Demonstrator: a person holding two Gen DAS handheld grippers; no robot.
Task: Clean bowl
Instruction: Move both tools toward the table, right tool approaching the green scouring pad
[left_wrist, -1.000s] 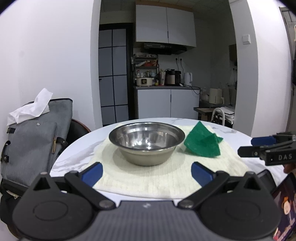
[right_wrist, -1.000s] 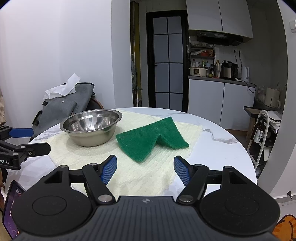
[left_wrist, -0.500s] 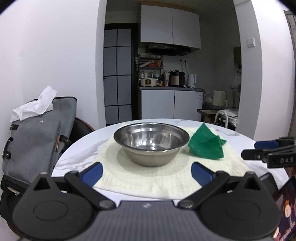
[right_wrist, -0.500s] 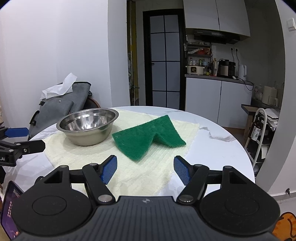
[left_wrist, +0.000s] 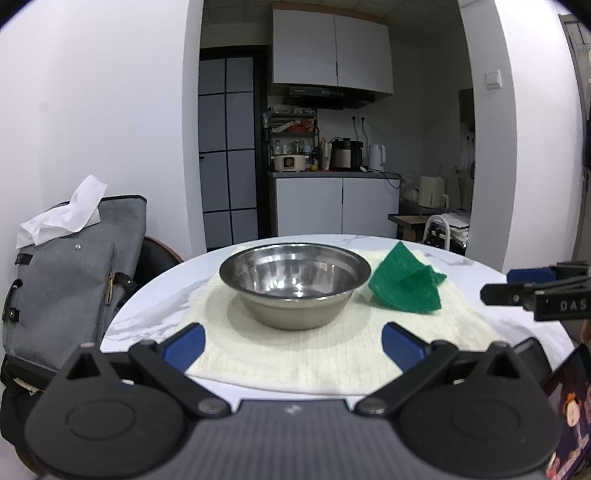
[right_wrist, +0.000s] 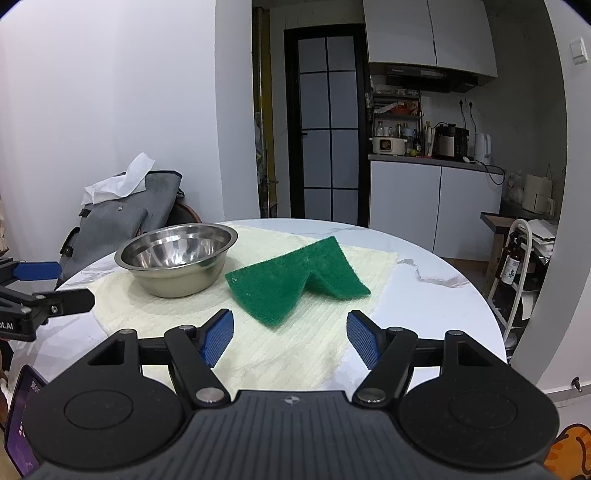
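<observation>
Over the last second both views had changed little — the steel bowl (left_wrist: 295, 282) and green scouring pad (right_wrist: 295, 282) sat slightly lower in each view, while the objects themselves had not moved. The left gripper (left_wrist: 293, 341) hung with its blue fingers spread wide and nothing between them, the bowl straight ahead, apart from the tips, on the cream cloth (left_wrist: 332, 354) over the round table (right_wrist: 436, 280). The right gripper (right_wrist: 290, 338) was likewise open and empty — the pad lay just beyond its tips, the bowl off to its left.
</observation>
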